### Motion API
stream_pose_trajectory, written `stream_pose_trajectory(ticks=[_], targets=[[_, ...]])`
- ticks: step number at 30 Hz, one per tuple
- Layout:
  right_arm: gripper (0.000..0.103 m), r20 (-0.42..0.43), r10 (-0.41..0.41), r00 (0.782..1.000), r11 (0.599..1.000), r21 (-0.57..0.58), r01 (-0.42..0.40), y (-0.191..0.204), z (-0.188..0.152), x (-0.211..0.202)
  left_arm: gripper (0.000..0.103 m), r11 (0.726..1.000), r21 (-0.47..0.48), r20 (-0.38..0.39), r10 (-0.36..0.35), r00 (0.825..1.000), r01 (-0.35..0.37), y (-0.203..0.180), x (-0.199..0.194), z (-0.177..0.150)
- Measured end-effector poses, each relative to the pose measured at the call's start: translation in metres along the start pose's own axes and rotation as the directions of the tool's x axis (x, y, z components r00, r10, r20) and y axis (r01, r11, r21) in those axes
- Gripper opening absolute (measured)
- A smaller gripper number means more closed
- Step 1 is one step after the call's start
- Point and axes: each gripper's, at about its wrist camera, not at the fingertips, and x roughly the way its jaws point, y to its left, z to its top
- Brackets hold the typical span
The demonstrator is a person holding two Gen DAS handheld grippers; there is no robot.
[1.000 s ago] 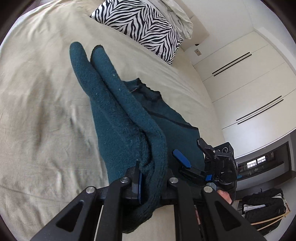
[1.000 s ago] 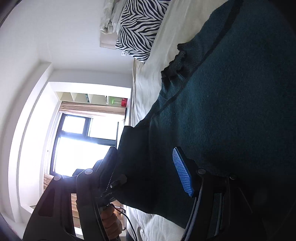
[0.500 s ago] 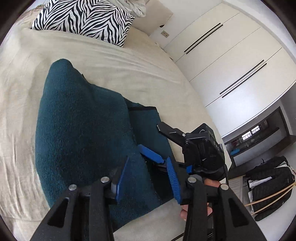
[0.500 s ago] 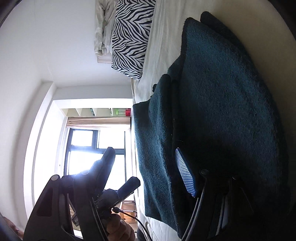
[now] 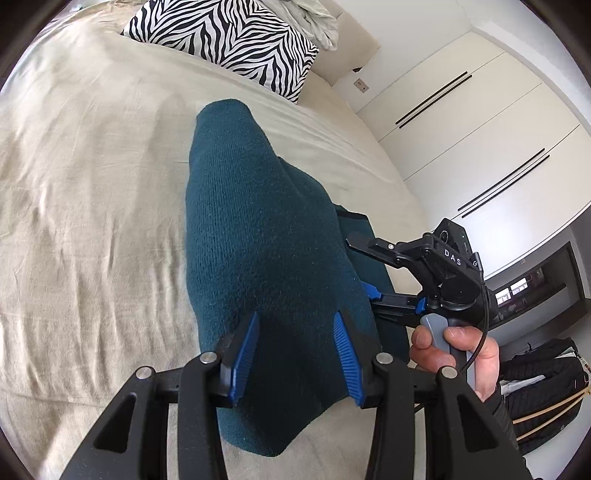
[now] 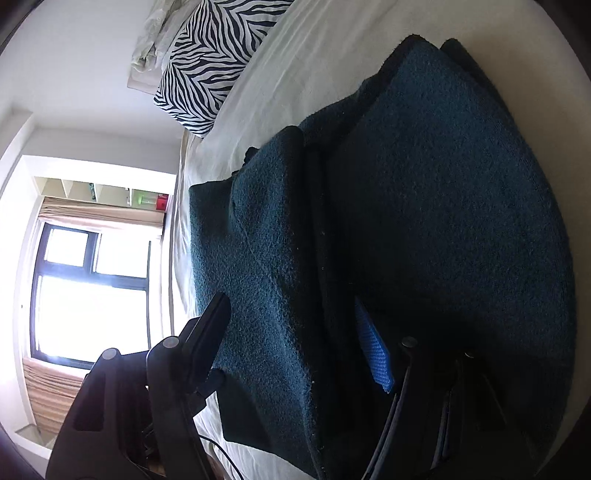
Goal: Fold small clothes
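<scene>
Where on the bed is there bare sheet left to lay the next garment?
Bare sheet runs left of the teal sweater, up to the zebra pillow. A narrower strip lies between sweater and pillow. Crowded at the sweater's near right edge, where the open left gripper and right gripper work.

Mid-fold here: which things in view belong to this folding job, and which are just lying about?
Part of the job:
- teal sweater, folded over on the bed sheet
- left claw, open over the sweater
- right claw, open at the sweater's edge

Just lying about:
- zebra pillow
- crumpled white bedding
- black bag
</scene>
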Motion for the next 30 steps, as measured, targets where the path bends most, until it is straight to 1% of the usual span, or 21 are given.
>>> stream_pose_trajectory(ticks=[1, 2, 3, 5, 6, 8, 10, 13, 17, 20, 22, 25, 28, 30], targets=[[0.051, -0.006, -0.006, 1.0, 1.0, -0.007, 0.006, 0.002, 0.001, 0.002, 0.045, 1.0, 0.002, -0.001, -0.001, 1.0, 0.001, 0.001, 0.0, 0.0], [0.029, -0.025, -0.027, 0.999, 0.999, -0.018, 0.027, 0.002, -0.002, 0.004, 0.045, 1.0, 0.001, -0.002, 0.001, 1.0, -0.001, 0.001, -0.001, -0.002], [0.022, -0.032, -0.055, 0.998, 0.998, -0.037, 0.054, 0.004, -0.005, 0.006, 0.045, 1.0, -0.001, -0.002, 0.004, 1.0, -0.004, 0.002, -0.001, -0.002], [0.016, -0.011, -0.113, 0.994, 0.989, -0.096, 0.111, 0.011, -0.01, 0.005, 0.045, 1.0, -0.01, -0.003, -0.001, 1.0, 0.001, 0.002, 0.0, 0.0], [0.015, 0.003, -0.121, 0.993, 0.986, -0.114, 0.12, 0.015, -0.01, 0.002, 0.045, 1.0, -0.013, -0.001, -0.002, 1.0, 0.002, 0.003, -0.001, -0.001], [0.014, 0.028, -0.107, 0.994, 0.986, -0.126, 0.109, 0.019, -0.01, -0.009, 0.045, 1.0, -0.009, 0.0, 0.003, 1.0, -0.003, 0.001, -0.001, 0.0], [0.014, 0.054, -0.097, 0.994, 0.984, -0.147, 0.104, 0.021, -0.008, -0.025, 0.046, 1.0, 0.011, 0.002, 0.01, 1.0, -0.01, -0.004, -0.002, 0.0], [0.013, 0.087, -0.107, 0.99, 0.98, -0.16, 0.12, 0.016, -0.004, -0.05, 0.047, 0.999, 0.046, 0.011, 0.027, 1.0, -0.027, -0.015, -0.001, 0.004], [0.013, 0.124, -0.141, 0.982, 0.979, -0.13, 0.157, -0.01, 0.004, -0.085, 0.047, 0.997, 0.07, 0.01, 0.031, 0.999, -0.032, -0.026, 0.003, 0.006], [0.013, 0.13, -0.153, 0.98, 0.98, -0.106, 0.167, -0.034, 0.005, -0.102, 0.047, 0.994, 0.101, 0.007, 0.042, 0.999, -0.043, -0.038, 0.01, 0.006], [0.013, 0.129, -0.161, 0.979, 0.98, -0.093, 0.174, -0.046, 0.005, -0.106, 0.047, 0.991, 0.123, 0.004, 0.049, 0.999, -0.049, -0.047, 0.015, 0.005], [0.013, 0.139, -0.144, 0.98, 0.984, -0.083, 0.156, -0.053, 0.007, -0.109, 0.047, 0.985, 0.161, 0.003, 0.068, 0.998, -0.067, -0.062, 0.025, 0.005], [0.014, 0.126, -0.182, 0.975, 0.975, -0.105, 0.196, -0.061, 0.004, -0.106, 0.047, 0.976, 0.199, 0.008, 0.093, 0.996, -0.093, -0.074, 0.035, 0.011], [0.014, 0.118, -0.168, 0.979, 0.981, -0.081, 0.179, -0.08, 0.003, -0.102, 0.047, 0.968, 0.218, 0.023, 0.119, 0.993, -0.121, -0.08, 0.045, 0.018]])
